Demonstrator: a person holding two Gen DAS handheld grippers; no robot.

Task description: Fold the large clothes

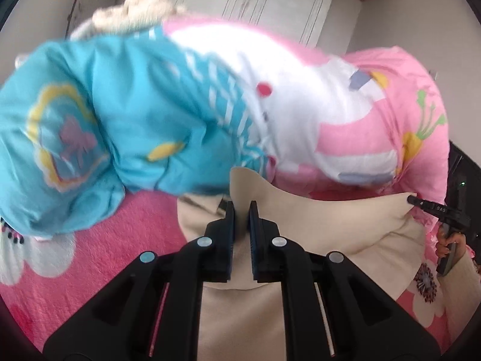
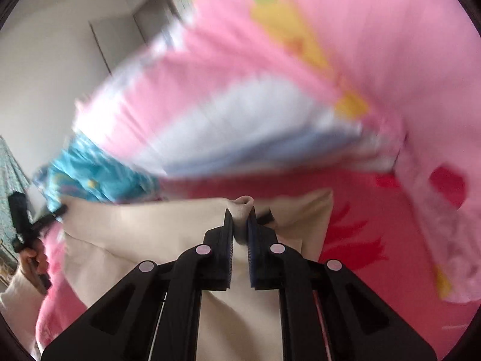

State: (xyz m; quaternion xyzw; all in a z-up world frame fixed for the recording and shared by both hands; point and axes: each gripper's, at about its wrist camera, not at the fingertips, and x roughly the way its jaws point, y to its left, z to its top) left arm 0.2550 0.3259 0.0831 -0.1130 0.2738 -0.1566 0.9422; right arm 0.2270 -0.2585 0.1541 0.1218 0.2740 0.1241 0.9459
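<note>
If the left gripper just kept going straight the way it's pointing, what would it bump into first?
Probably the rolled quilt lying across the bed just ahead of the left gripper, which is shut on the beige garment; depth is hard to judge.

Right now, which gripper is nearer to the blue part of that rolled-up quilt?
Left. The left gripper, shut on the beige garment, sits just below the quilt's blue end. The right gripper holds the garment under the pink end.

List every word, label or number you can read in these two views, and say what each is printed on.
"DAS": small pale letters on the black finger of the right gripper, seen from the left wrist; faint, so not certain.
Quilt: only pictures, no words.
Beige garment: no print.
Right wrist view: nothing readable.
</note>
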